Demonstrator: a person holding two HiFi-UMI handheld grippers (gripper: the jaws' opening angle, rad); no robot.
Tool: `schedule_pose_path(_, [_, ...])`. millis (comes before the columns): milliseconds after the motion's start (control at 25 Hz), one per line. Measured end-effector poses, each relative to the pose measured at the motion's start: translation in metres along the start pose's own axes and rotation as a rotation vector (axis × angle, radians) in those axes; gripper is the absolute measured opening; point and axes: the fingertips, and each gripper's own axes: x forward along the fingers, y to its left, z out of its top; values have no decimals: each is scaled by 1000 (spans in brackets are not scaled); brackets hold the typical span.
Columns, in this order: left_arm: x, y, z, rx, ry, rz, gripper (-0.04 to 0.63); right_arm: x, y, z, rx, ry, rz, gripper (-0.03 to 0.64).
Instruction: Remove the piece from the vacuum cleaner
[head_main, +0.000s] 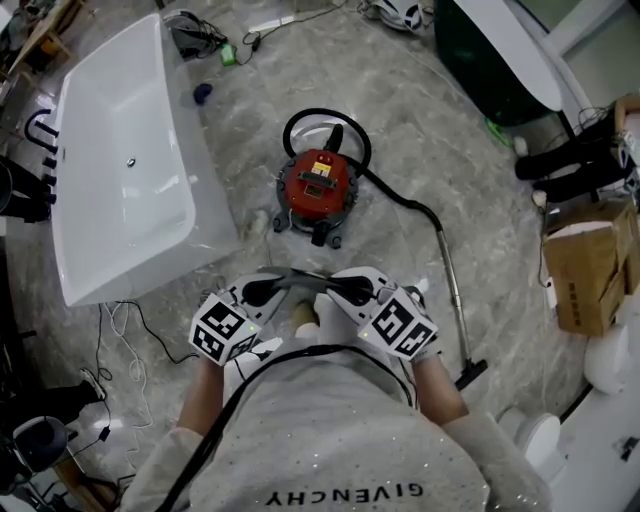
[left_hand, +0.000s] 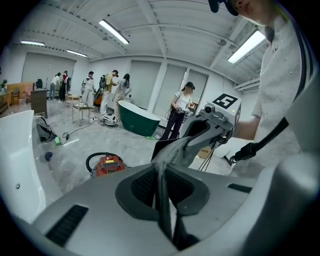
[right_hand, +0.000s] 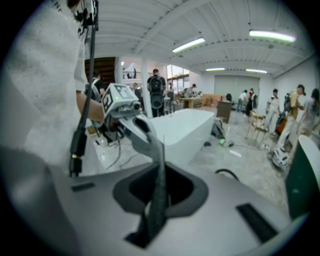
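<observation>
The red vacuum cleaner (head_main: 318, 190) stands on the grey floor ahead of me, also seen small in the left gripper view (left_hand: 111, 164). Its black hose (head_main: 400, 195) runs right to a metal wand (head_main: 455, 290) ending in a dark floor nozzle (head_main: 470, 375). Both grippers hang at chest height, well above and short of the vacuum. My left gripper (head_main: 285, 283) (left_hand: 162, 162) is shut with nothing in it. My right gripper (head_main: 322, 283) (right_hand: 161, 145) is shut and empty too. Their tips point at each other and nearly meet.
A long white bathtub (head_main: 120, 170) lies left of the vacuum. A dark green tub (head_main: 500, 50) sits at the back right, and a cardboard box (head_main: 590, 265) at the right. Thin cables (head_main: 120, 340) trail on the floor at the left. Several people (left_hand: 107, 87) stand far off.
</observation>
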Motion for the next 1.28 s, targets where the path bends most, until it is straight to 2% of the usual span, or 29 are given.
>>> schedule_pose_path(360, [9, -6, -8, -47, 26, -20, 34, -3, -1, -12, 40, 21, 0, 43])
schedule_pose_path(840, [13, -2, -11, -45, 44, -28, 34, 3, -2, -16, 28, 41, 2, 43])
schedule_pose_path(1280, [15, -4, -21, -75, 64, -53, 34, 6, 1, -23, 40, 63, 7, 43])
